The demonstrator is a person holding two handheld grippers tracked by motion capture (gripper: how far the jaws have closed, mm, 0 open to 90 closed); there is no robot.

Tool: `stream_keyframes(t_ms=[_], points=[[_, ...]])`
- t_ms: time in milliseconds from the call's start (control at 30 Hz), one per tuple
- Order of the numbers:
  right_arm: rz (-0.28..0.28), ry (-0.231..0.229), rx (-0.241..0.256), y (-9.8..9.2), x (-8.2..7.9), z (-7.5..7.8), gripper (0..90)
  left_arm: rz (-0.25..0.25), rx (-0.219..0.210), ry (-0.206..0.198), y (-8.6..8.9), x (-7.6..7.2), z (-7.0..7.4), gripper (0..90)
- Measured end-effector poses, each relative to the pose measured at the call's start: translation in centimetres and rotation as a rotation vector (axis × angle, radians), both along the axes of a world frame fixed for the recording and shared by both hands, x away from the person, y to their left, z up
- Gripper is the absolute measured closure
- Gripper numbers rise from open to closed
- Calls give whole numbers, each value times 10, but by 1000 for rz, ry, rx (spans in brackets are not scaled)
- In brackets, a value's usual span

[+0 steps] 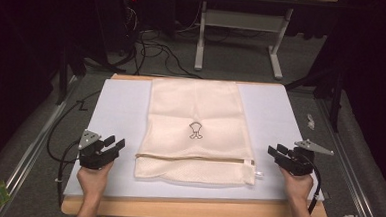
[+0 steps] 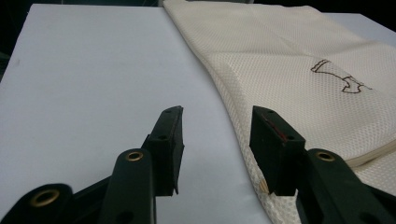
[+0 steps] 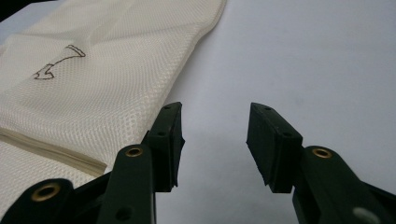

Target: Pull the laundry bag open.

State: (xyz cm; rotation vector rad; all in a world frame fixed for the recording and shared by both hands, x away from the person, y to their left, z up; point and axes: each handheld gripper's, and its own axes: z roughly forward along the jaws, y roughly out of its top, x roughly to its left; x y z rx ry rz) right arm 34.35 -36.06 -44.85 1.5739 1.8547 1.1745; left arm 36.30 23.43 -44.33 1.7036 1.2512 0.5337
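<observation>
Left hand-held gripper (image 1: 115, 145) sitting released, lower left of frame | right hand-held gripper (image 1: 275, 152) sitting released, lower right | cream mesh bag (image 1: 195, 128) lying flat between them, centre of bench (image 1: 116, 109)

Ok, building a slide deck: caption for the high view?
Two open grippers, left gripper and right gripper, flank a cream mesh laundry bag on a white mat.

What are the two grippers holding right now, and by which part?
Nothing. The left gripper and right gripper are both open, one at each side of the cream mesh laundry bag, which lies flat on the table.
</observation>
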Motion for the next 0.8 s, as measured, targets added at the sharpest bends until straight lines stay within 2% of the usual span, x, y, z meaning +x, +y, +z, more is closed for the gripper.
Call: stream_keyframes(t_ms=[167, 800], points=[[-13, 4, -3, -2, 1, -2, 557, 15, -4, 5, 1, 5, -2, 545], [-42, 21, -21, -3, 8, -12, 550, 32, 36, 43, -4, 22, -13, 532]])
